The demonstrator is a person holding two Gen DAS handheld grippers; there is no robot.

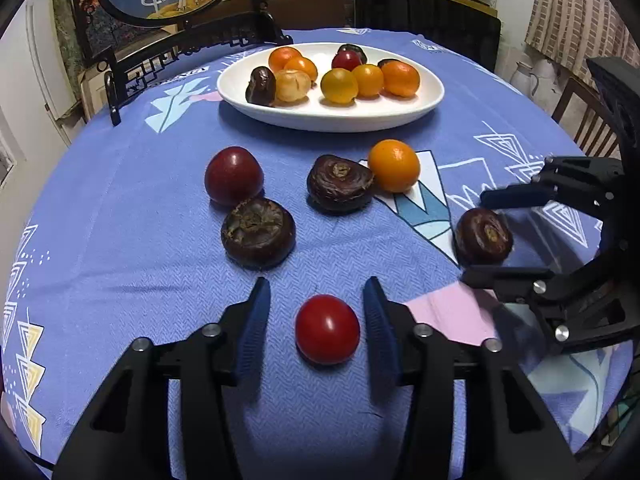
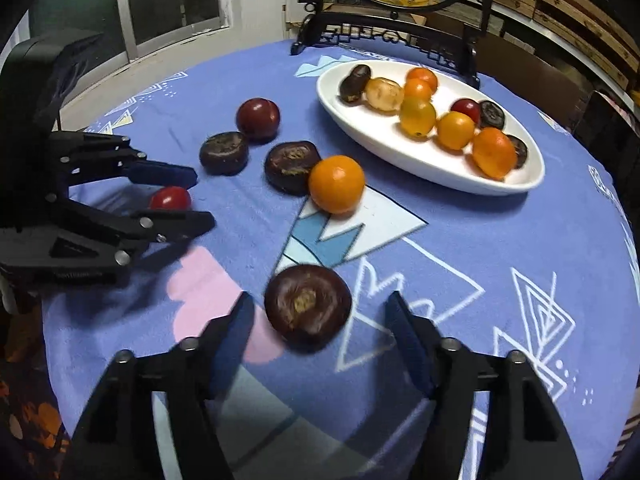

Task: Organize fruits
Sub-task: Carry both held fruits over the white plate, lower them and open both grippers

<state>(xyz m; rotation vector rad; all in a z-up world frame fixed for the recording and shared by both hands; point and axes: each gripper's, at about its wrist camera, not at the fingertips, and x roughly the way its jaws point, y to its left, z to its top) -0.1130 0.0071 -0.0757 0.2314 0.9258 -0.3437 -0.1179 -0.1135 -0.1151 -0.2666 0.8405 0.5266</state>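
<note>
Straddling red tomato (image 1: 327,329) with left gripper (image 1: 316,312), jaws spread, pads clear of skin on both sides. Same on right: right gripper (image 2: 320,320) spread around dark chestnut (image 2: 307,305), not yet pinching. Both fruits on cloth (image 1: 120,240), near edge, well short of plate (image 1: 400,114). Pick-up stage, likely. Next: close on each, lift, carry to plate, already crowded.

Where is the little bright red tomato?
In the left wrist view, the red tomato lies on the tablecloth between the open left gripper jaws, untouched.
</note>
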